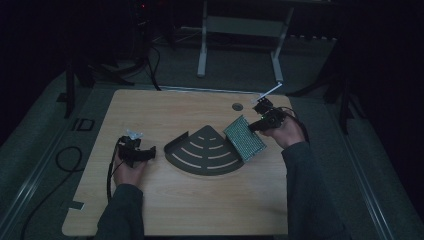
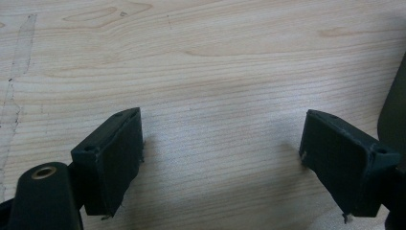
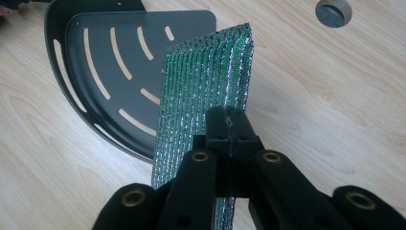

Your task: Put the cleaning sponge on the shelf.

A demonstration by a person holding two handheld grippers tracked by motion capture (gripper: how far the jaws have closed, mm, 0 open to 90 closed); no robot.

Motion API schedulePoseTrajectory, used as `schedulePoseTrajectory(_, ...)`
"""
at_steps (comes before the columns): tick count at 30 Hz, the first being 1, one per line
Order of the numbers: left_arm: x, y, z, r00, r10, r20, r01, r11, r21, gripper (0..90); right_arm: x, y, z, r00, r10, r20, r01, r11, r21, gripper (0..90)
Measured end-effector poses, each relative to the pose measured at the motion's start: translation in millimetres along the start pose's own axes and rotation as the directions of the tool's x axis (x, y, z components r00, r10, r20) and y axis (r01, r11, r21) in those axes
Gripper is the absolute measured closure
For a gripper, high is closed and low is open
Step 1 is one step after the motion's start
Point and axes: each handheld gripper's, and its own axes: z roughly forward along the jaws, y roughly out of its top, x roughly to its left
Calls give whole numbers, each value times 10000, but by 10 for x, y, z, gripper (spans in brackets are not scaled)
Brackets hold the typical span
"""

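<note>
— looking at the right gripper (image 3: 229, 125): what's it got?
— its jaws are pressed together on a green pad (image 3: 203, 91), a ribbed, glittery sheet. they pinch it at one edge, and the rest of the pad sticks out past the jaws.

— where's the pad over the table?
— in the high view the pad (image 1: 244, 137) hangs tilted from the right gripper (image 1: 256, 126), by the right edge of a dark fan-shaped tray (image 1: 202, 151). its lower corner overlaps the tray's right side; i can't tell if it touches. in the right gripper view the pad stands on edge in front of the tray (image 3: 95, 67), which has curved slots in it.

— and the left gripper?
— the left gripper (image 1: 145, 152) lies low on the table (image 1: 175, 205), left of the tray and just beside its rim. in its own view the left gripper (image 2: 220, 163) has its jaws spread wide with bare wood between them, nothing held. a dark edge shows at the far right of that view.

— anything else on the table?
— a round grey hole plug (image 3: 333, 12) beyond the pad, well apart from it.
</note>
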Motion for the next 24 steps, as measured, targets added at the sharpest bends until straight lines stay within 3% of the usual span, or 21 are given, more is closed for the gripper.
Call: schedulePoseTrajectory(24,0,1,2,10000,-5,-6,5,10000,-15,158,68,170,312,9977,-603,-302,600,9981,-112,900)
